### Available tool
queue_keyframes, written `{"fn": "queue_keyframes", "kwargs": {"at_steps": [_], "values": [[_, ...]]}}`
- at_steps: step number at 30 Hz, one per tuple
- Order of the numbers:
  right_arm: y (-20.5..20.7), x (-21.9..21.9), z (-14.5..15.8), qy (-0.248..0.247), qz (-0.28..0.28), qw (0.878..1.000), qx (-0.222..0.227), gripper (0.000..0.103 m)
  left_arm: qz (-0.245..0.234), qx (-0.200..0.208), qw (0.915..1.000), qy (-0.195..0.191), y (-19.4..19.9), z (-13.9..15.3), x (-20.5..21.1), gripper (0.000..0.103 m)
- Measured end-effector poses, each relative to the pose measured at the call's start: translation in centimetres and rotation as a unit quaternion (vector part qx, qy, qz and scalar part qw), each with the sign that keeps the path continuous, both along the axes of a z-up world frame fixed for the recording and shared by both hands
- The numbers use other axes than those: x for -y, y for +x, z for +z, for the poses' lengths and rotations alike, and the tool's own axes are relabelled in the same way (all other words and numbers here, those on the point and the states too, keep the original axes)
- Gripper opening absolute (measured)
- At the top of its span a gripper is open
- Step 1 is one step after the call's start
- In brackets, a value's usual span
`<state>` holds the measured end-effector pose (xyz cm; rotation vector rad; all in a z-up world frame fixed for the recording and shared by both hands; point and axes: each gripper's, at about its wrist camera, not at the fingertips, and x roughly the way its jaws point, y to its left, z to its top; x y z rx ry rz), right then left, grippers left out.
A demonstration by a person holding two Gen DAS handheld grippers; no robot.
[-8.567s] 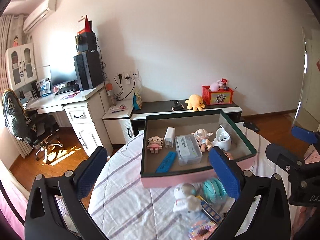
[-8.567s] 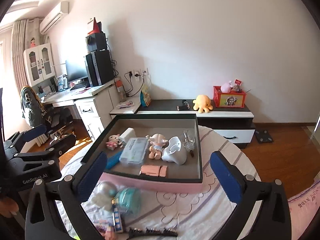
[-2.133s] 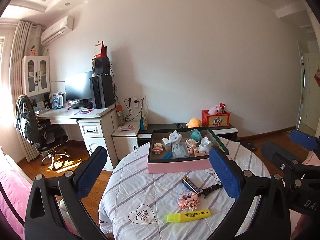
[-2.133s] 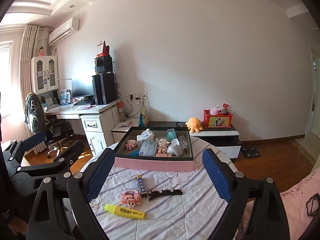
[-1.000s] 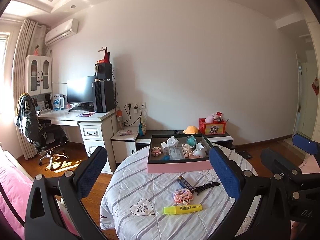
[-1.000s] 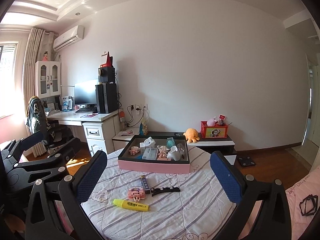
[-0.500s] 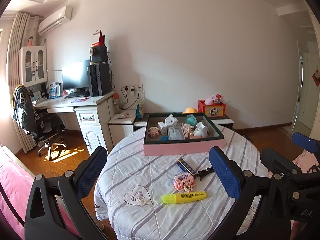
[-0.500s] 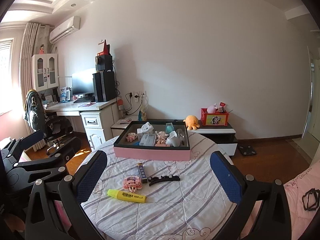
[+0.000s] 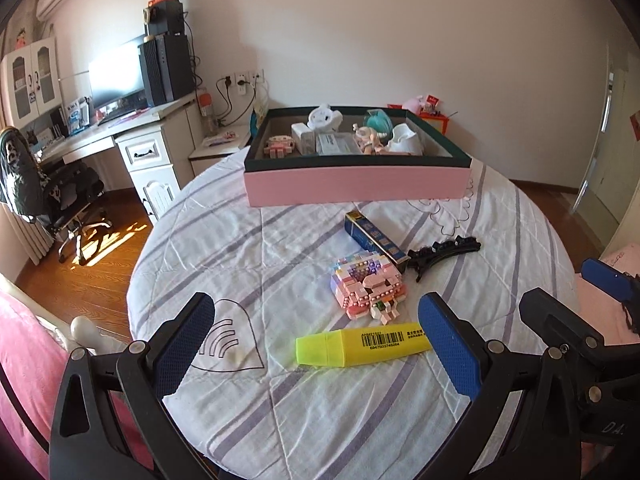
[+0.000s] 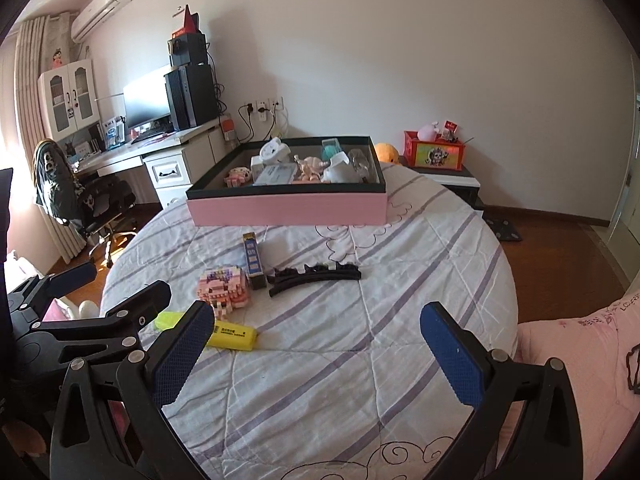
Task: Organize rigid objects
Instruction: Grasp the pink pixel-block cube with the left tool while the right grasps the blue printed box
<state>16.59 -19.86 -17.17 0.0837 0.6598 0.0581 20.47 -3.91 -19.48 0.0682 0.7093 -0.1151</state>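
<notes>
On the round table (image 9: 280, 420) lie a yellow highlighter (image 9: 362, 343) (image 10: 232, 334), a pink brick figure (image 9: 366, 285) (image 10: 224, 286), a blue slim box (image 9: 376, 240) (image 10: 253, 260) and a black hair clip (image 9: 444, 251) (image 10: 314, 274). Behind them stands the pink box (image 9: 356, 184) (image 10: 286, 205), holding several toys. My left gripper (image 9: 316, 344) is open, low over the highlighter. Nothing sits between the fingers of my open right gripper (image 10: 316, 348), which hangs over bare cloth to the right of the highlighter.
A desk with a monitor and an office chair (image 9: 52, 196) stand at the left. A low cabinet (image 10: 460, 178) carries a red box at the back right. Wooden floor surrounds the table, and pink bedding (image 10: 580, 344) lies at the right edge.
Both grippers have dropped and moved forward toward the table, so the loose items now sit close below them. Both stay open.
</notes>
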Motion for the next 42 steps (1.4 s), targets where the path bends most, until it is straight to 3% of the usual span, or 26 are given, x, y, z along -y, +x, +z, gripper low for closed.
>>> {"fn": "queue_keyframes", "kwargs": {"at_steps": [11,16,19,23,28,38,42], "values": [[4.6,2.0,-3.4,0.018,-0.006,0.999,-0.047,0.103,-0.017,-0.067,0.9973,0.023,5.5,-3.7,2.4,0.103],[6.3,2.0,-4.3,0.025,-0.003,0.998,-0.059,0.103,-0.021,-0.082,0.9963,0.015,7.0,-4.4,2.2,0.100],[6.9,1.8,-4.4,0.018,-0.003,0.998,-0.062,0.103,-0.033,-0.095,0.9949,0.005,7.8,-4.8,2.2,0.092],[7.6,1.3,-4.6,0.012,-0.003,0.998,-0.069,0.103,-0.052,-0.075,0.9958,0.008,7.5,-4.6,2.4,0.061],[8.2,0.1,-4.2,0.000,0.004,0.998,-0.067,0.103,-0.035,-0.069,0.9970,-0.005,7.3,-4.1,0.5,0.060],[12.1,-5.8,-3.5,-0.040,0.066,0.995,-0.069,0.103,0.019,-0.062,0.9978,-0.012,8.1,-3.7,-5.3,0.061],[13.5,-7.6,-4.3,-0.054,0.087,0.991,-0.087,0.093,0.024,-0.066,0.9974,-0.013,8.5,-4.2,-6.2,0.061]]}}
